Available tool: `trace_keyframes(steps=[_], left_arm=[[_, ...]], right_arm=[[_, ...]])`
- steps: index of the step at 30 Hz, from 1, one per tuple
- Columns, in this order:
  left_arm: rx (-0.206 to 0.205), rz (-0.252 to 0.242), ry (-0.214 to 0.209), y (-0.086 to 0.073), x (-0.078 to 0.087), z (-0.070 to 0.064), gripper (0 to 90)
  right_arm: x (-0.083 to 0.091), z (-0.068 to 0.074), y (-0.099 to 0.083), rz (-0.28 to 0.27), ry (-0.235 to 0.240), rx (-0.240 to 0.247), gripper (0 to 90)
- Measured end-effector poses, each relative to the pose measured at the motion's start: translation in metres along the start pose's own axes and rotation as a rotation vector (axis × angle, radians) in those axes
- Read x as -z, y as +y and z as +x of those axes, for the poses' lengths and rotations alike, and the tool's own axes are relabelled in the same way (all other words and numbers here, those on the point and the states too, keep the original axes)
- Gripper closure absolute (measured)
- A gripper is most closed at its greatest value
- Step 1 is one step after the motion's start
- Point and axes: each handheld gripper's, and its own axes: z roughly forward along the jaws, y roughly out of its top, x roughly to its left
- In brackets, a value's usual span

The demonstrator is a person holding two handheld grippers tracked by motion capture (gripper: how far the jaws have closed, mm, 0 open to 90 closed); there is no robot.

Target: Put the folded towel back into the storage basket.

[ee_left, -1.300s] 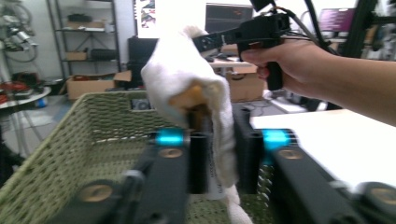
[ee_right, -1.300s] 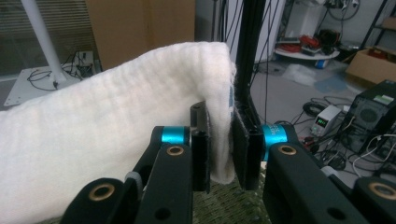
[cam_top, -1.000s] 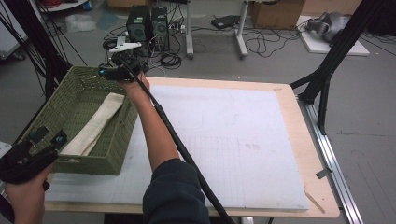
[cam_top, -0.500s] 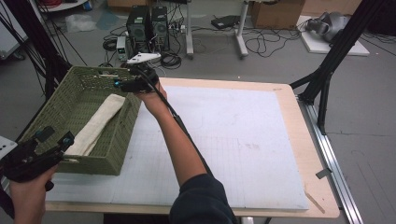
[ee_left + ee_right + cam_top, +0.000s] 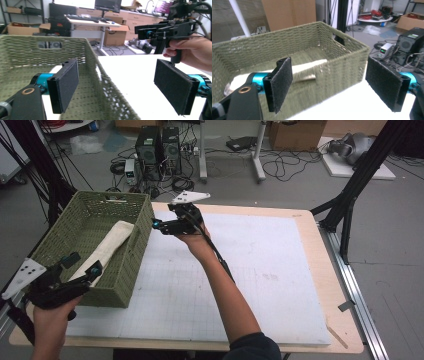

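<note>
Risk: my right gripper (image 5: 159,226) jaws, apart and empty, snagging basket (image 5: 131,265) wall near cloth (image 5: 107,248); left gripper (image 5: 80,266) likewise apart.

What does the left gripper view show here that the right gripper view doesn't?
Left gripper view: the right gripper held in a hand above the white table top, with a desk behind; the left gripper's open jaws straddle the basket's near wall.

Right gripper view: the rolled cream cloth lying inside the basket, and a black computer tower on the floor.

Both: the green woven basket and a pair of open black jaws.
</note>
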Motion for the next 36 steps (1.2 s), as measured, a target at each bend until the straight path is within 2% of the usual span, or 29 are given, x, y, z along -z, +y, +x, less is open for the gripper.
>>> trace_keyframes(steps=[8, 18, 22, 28, 36], left_arm=[[-0.012, 0.018, -0.096, 0.0, -0.021, -0.018, 19.9], [-0.05, 0.053, -0.208, 0.0, -0.052, -0.046, 20.0], [-0.056, 0.061, -0.247, -0.001, -0.063, -0.054, 20.3], [-0.073, 0.082, -0.287, -0.004, -0.076, -0.065, 20.4], [-0.097, 0.108, -0.347, -0.012, -0.091, -0.078, 20.3]], right_arm=[[0.041, 0.0, -0.014, 0.011, -0.036, 0.033, 18.0], [0.089, -0.007, -0.039, 0.019, -0.074, 0.018, 18.0], [0.108, -0.011, -0.048, 0.027, -0.105, 0.019, 17.9], [0.141, -0.017, -0.062, 0.03, -0.176, 0.019, 16.8], [0.189, -0.025, -0.088, 0.02, -0.253, -0.023, 16.5]])
